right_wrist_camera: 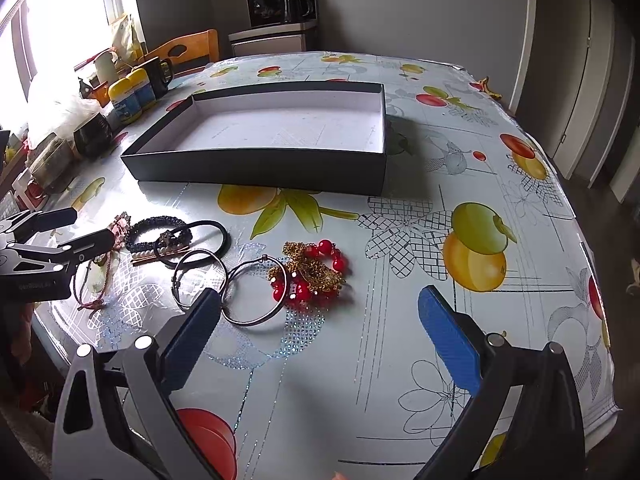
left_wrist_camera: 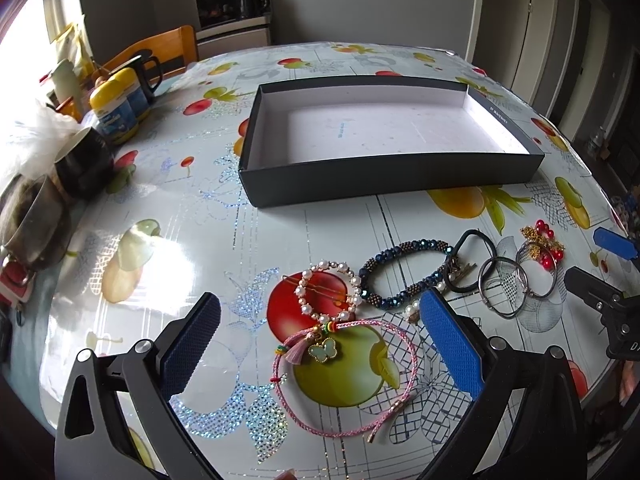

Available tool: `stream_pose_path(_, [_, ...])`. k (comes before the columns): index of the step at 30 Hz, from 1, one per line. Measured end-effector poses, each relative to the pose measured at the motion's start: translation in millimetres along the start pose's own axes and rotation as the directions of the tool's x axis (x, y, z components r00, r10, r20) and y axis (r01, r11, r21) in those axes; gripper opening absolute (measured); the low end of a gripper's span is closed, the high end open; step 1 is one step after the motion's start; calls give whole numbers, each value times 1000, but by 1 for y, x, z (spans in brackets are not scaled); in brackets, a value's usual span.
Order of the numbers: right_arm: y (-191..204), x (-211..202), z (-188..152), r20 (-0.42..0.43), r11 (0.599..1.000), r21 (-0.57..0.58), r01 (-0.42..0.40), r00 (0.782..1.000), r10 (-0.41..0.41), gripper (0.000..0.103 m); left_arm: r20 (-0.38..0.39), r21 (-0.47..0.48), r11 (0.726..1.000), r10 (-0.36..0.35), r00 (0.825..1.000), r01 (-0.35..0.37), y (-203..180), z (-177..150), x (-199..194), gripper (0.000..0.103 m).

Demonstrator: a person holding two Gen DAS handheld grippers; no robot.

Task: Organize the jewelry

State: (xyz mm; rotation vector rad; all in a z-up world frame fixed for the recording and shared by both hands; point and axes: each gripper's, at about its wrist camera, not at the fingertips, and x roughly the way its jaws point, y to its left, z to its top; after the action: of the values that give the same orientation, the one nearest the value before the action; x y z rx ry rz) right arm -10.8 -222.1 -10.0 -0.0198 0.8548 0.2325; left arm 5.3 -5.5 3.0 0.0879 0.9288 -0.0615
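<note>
A shallow dark box (left_wrist_camera: 392,172) (right_wrist_camera: 260,168) with a white inside stands empty on the table. In front of it lie a pearl bracelet (left_wrist_camera: 326,292), a pink cord bracelet (left_wrist_camera: 344,380) with a butterfly charm, a blue beaded bracelet (left_wrist_camera: 404,276) (right_wrist_camera: 158,234), a black hair tie (left_wrist_camera: 476,260) (right_wrist_camera: 200,240), silver rings (left_wrist_camera: 516,284) (right_wrist_camera: 240,292) and a red-bead gold chain (left_wrist_camera: 544,246) (right_wrist_camera: 310,274). My left gripper (left_wrist_camera: 320,328) is open above the pearl and pink bracelets. My right gripper (right_wrist_camera: 320,320) is open just near of the silver rings and chain.
Mugs, yellow-lidded jars (left_wrist_camera: 116,108) (right_wrist_camera: 130,94) and metal cups (left_wrist_camera: 36,216) crowd the table's left edge. A wooden chair (left_wrist_camera: 160,48) stands behind. The left gripper's body (right_wrist_camera: 40,256) shows at the right wrist view's left side.
</note>
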Motion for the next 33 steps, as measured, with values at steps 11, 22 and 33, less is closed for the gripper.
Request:
stream_pose_path(11, [-9, 3, 1, -1, 1000, 28, -12, 1000, 12, 98, -1, 3, 1000, -5, 1000, 5, -1, 1, 1, 101])
stream_pose_path(22, [-14, 6, 2, -8, 1000, 2, -24, 1000, 24, 53, 0, 14, 999, -30, 1000, 30, -5, 3, 2, 101])
stream_pose_path(33, [-8, 14, 9, -61, 993, -96, -69, 996, 64, 24, -4, 17, 999, -33, 999, 33, -7, 5, 4, 101])
